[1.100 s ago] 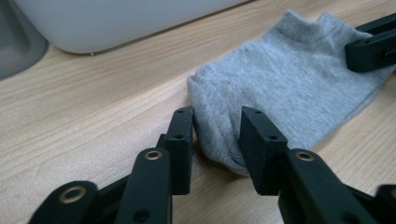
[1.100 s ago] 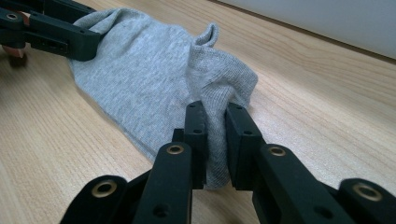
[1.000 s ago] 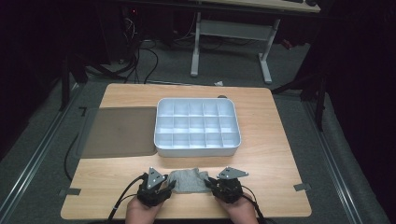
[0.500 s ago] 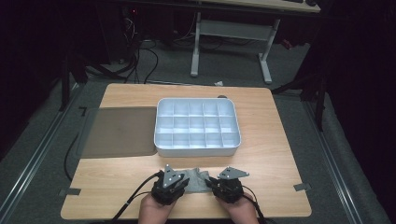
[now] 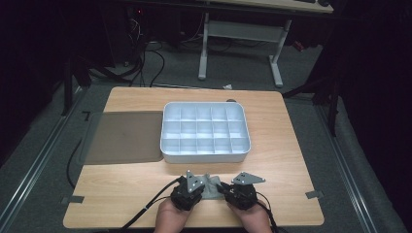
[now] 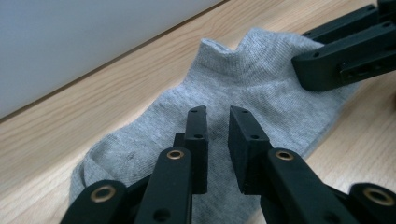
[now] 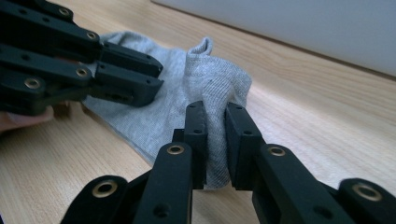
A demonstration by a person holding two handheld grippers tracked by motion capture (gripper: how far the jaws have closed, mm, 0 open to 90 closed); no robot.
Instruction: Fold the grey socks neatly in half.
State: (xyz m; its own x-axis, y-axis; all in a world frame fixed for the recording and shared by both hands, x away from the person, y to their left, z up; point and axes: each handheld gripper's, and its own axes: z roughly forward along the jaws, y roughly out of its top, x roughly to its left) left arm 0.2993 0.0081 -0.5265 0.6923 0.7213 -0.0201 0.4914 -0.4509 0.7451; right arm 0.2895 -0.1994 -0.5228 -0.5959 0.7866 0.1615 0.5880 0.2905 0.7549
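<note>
Broadly, the wooden counter [image 5: 126,194] carried a white compartment tray [image 5: 205,155], and just in front of it lay a grey sock [image 6: 243,88] near the front edge. At its one end the right claw [image 7: 215,109] pinched a raised fold; the left claw [image 6: 217,114] hovered over its middle, slightly spread.

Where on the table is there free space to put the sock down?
Bare wood lies right of the divided tray, left of the grippers in front of the dark mat, and behind the tray. The near edge is crowded: left gripper, right gripper and grey sock.
</note>
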